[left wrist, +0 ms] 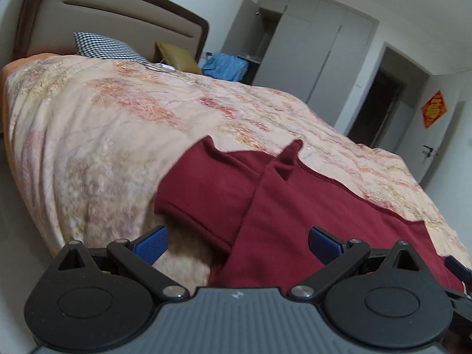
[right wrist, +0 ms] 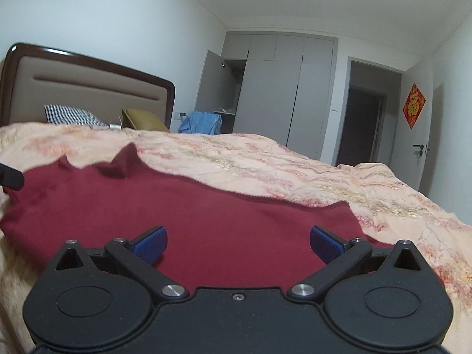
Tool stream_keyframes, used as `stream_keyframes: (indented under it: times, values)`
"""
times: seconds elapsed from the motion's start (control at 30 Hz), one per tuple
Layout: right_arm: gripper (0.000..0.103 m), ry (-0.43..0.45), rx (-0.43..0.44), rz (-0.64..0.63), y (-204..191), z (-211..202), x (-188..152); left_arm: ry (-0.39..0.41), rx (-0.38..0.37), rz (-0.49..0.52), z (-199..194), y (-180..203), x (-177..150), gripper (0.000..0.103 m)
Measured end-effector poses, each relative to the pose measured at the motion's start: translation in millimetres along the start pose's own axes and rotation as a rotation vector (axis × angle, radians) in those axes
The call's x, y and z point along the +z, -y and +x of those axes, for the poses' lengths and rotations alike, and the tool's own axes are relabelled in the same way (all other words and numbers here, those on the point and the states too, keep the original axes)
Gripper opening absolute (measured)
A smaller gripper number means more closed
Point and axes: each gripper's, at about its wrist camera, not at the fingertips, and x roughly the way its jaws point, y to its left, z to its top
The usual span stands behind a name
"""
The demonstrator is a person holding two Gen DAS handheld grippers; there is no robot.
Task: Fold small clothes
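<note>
You have the dark red garment spread on the floral bedspread, close to the near edge of the bed, which is a sensible place for it: the fabric lies within reach of both tools and the soft cover keeps it from sliding. Your left gripper is spread wide and holds nothing, and it sits low over the end of the garment where a sleeve is already turned across the body, its blue pads straddling the line where sleeve and body overlap. Your right gripper is equally wide and empty, poised just above the broad flat middle of the cloth (whether the pads brush the fabric cannot be told from here). With both tools gaping like this, you appear to be between grasps rather than mid-fold, probably lining up the next pinch on the near hem. The far edge shows two small peaks of raised cloth, so the garment is not lying fully flat there; I would judge that smoothing or catching that end matters before the next fold, or the crease may come out crooked.
</note>
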Motion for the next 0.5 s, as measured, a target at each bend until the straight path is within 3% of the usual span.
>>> stream_keyframes:
  times: [0.2,0.33,0.5]
  values:
    - [0.103,-0.006,0.024,0.085,3.1,6.6,-25.5,0.026,-0.050,-0.036,9.6,-11.4,-18.4,0.103]
    - [0.103,0.002,0.041,0.112,6.8,6.1,-28.0,-0.012,-0.024,-0.043,23.2,-18.3,-29.5,0.103]
    - [0.103,0.031,0.014,0.093,2.1,1.5,-31.9,0.013,-0.039,-0.051,22.8,-22.3,-33.0,0.103]
